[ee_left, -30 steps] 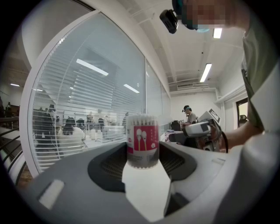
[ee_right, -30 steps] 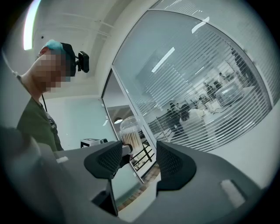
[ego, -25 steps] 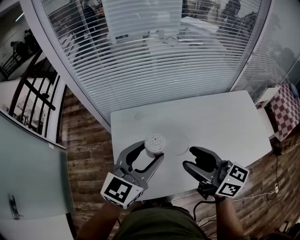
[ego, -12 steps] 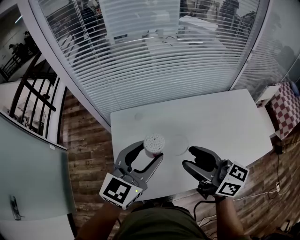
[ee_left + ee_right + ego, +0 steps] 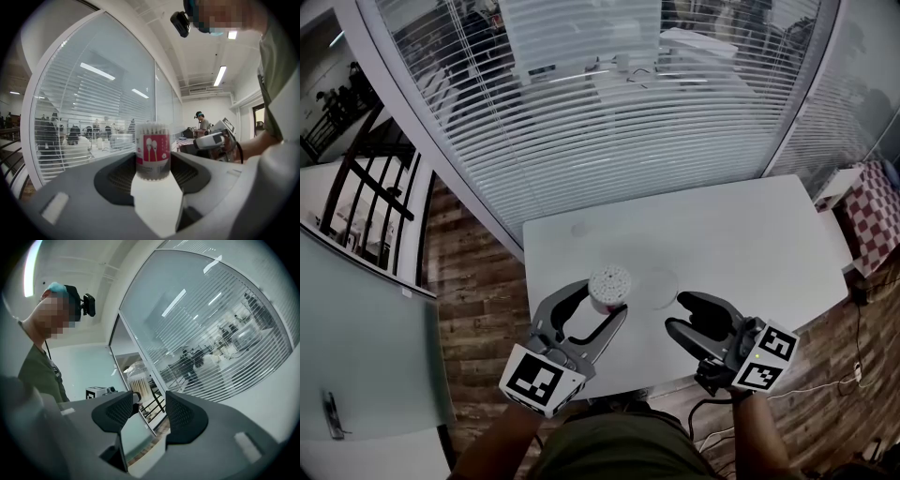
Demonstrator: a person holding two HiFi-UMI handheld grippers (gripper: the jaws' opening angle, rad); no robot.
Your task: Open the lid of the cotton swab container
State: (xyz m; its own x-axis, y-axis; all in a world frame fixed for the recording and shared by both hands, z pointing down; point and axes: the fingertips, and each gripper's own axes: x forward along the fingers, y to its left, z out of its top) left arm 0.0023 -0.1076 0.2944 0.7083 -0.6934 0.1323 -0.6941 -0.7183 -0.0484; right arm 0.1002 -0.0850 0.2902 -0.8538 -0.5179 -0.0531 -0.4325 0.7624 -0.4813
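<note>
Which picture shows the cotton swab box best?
The left gripper view: the cotton swab container stands close, its red label facing us. The head view shows mainly its top; the right gripper view shows it small, partly hidden.

The head view is dim and bluish, its edges bent and darkened; the white bench is its brightest patch. Both gripper views are fisheye circles with black corners, ceiling strip lights glaring, near foreground soft.
</note>
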